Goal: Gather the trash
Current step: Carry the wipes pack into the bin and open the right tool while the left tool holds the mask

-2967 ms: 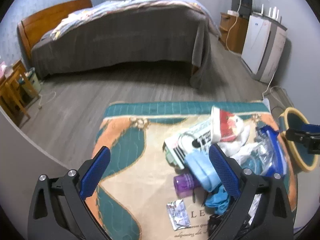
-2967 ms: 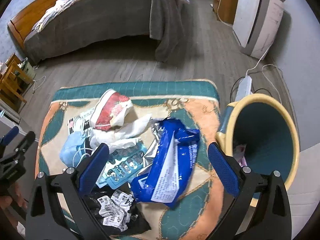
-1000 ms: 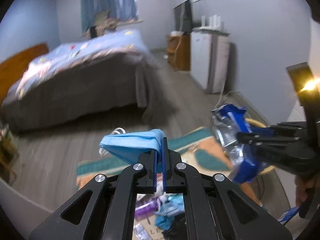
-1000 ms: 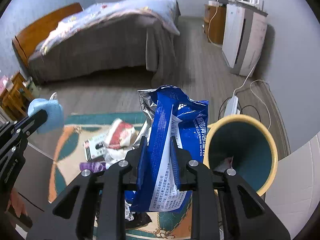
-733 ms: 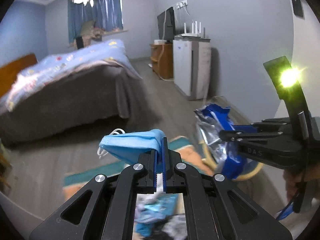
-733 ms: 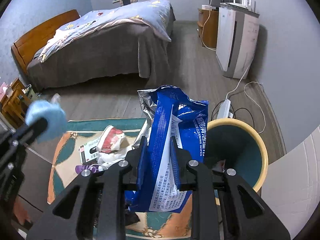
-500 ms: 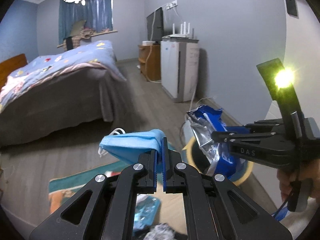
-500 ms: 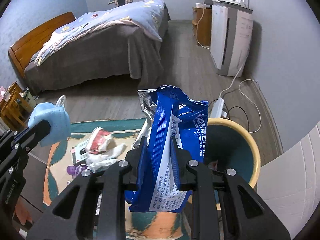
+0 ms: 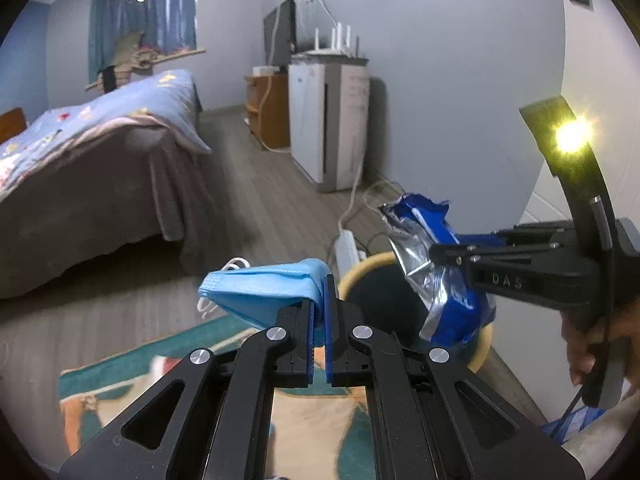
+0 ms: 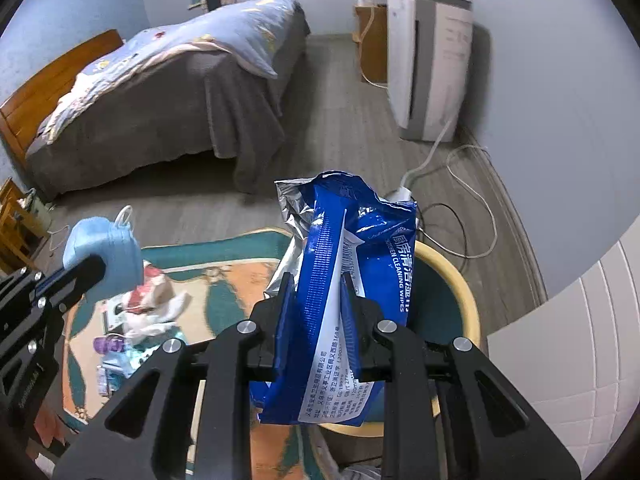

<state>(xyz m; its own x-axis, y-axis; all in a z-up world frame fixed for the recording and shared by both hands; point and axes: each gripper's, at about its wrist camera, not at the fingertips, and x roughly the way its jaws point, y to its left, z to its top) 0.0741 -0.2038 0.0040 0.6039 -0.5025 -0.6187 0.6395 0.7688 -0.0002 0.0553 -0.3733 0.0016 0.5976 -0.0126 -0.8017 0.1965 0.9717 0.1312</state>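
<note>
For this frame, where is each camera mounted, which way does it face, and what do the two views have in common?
Left wrist: on the left gripper, facing the bed and air purifier; its closed fingers pinch a blue face mask; the person's right hand shows.
Right wrist: on the right gripper, tilted down at the rug and bin; it grips a blue wipes packet.
Shared: mask, packet, bin, bed, purifier, and each other's gripper.

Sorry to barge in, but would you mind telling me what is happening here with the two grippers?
A person is collecting trash from a rug. The left hand-held gripper is shut on a blue face mask, and the right hand-held gripper is shut on a blue wipes packet. Both are held up near a yellow-rimmed bin; nothing has been dropped yet. More litter lies on the rug.
</note>
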